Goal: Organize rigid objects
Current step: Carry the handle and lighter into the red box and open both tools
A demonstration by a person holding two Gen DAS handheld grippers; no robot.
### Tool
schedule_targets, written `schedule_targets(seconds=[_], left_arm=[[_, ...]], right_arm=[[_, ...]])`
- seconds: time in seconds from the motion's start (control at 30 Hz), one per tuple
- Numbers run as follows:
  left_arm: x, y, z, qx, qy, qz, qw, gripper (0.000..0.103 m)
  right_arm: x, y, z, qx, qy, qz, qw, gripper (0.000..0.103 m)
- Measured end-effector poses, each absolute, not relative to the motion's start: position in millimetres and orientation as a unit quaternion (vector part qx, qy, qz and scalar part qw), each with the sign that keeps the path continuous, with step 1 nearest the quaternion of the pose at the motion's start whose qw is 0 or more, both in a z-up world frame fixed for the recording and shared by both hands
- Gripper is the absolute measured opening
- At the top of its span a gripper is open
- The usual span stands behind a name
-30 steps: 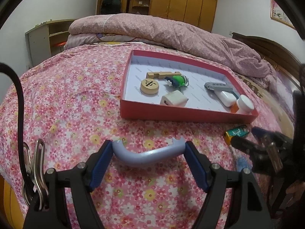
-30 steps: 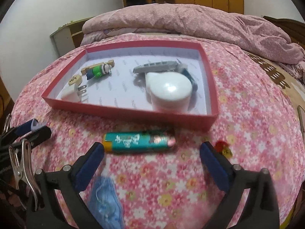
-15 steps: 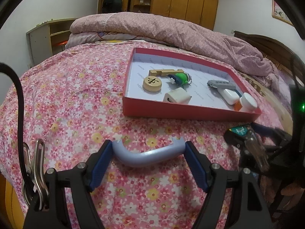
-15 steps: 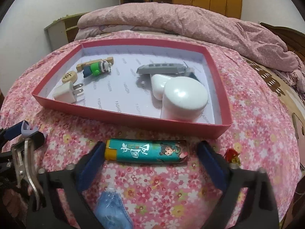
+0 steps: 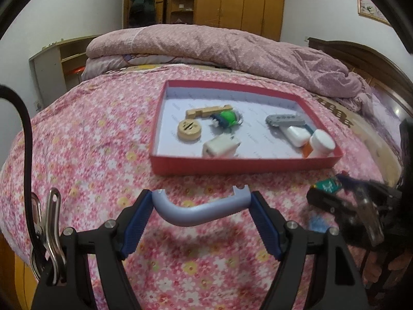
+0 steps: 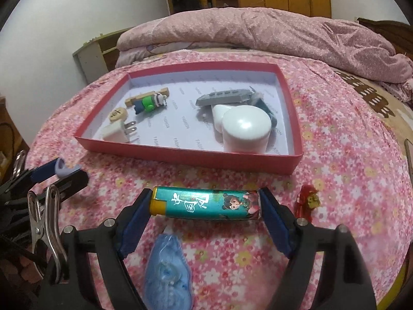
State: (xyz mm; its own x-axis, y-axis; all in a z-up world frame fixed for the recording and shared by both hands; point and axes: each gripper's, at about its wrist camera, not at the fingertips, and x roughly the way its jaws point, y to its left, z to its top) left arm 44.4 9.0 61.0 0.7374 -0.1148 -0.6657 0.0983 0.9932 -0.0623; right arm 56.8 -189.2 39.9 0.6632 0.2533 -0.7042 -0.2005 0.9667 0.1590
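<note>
The left gripper [image 5: 201,206] clamps the curved blue-grey handle [image 5: 198,210] end to end, its long axis crosswise between the pads, just above the bed [image 5: 90,142]. The right gripper [image 6: 206,206] is closing on the teal lighter [image 6: 206,202], which also lies crosswise, one pad at each end. The red tray [image 6: 185,159] sits straight ahead, just beyond both, its near wall between each load and the tray floor. The right gripper looks nearer that wall.

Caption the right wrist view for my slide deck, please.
Right gripper closing on lighter before red tray on floral bedspread.
</note>
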Motion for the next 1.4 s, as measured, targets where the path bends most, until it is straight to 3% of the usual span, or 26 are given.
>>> schedule_targets(seconds=[0.77,1.4], left_arm=[[129,-6,110,-0.021,0.371,-0.114,0.921,0.079],[220,-16,91,-0.035,0.402,-0.089,0.911,0.079]], right_arm=[[103,-201,95,0.043,0.378,0.136,0.915,0.083],[185,-200,94,0.032,0.394,0.129,0.909,0.083]])
